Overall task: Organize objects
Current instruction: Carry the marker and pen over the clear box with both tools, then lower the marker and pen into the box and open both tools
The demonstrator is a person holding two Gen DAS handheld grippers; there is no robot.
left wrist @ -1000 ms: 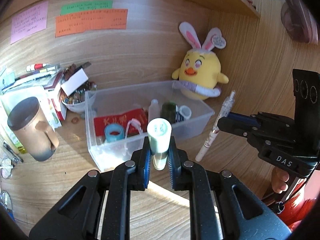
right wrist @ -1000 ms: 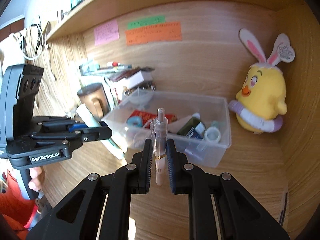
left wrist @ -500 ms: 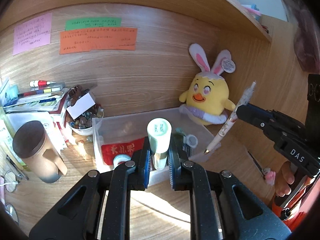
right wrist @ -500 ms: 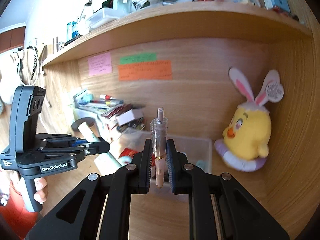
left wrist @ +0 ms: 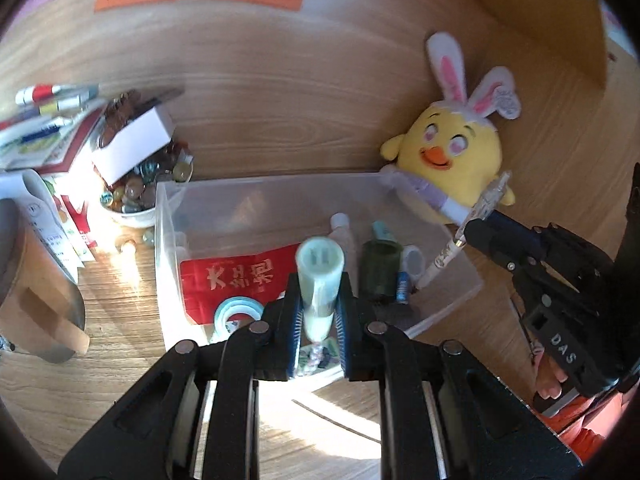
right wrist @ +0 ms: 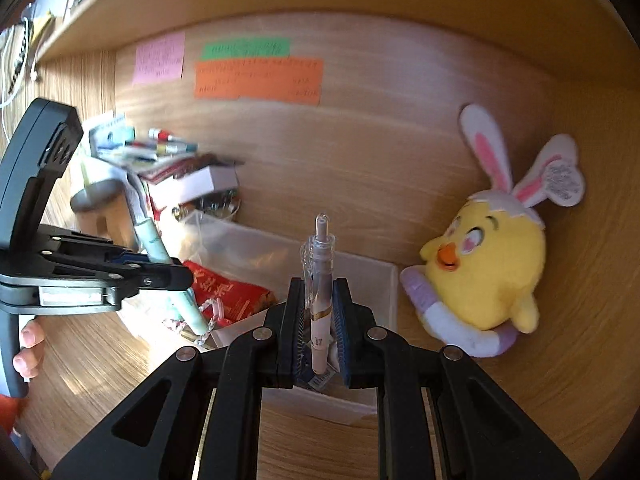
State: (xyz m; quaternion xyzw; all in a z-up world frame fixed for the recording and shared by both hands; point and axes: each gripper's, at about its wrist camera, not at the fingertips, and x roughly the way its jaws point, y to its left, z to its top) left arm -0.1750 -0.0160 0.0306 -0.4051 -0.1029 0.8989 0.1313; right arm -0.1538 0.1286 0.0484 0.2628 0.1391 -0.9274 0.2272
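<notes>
Wooden desk [left wrist: 80, 392]; pen [right wrist: 320, 280] clamped in right gripper [right wrist: 318, 336].

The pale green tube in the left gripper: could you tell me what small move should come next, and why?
Probably lower it a little and open the jaws. The left gripper is shut on the pale green tube, which hangs over the clear bin above the red packet and tape roll. The right gripper holds the pen nearby, so keep apart.

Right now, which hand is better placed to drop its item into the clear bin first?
Left, probably. Its green tube already hangs over the clear bin, above the red packet. The right's pen sits nearer the bin's edge.
</notes>
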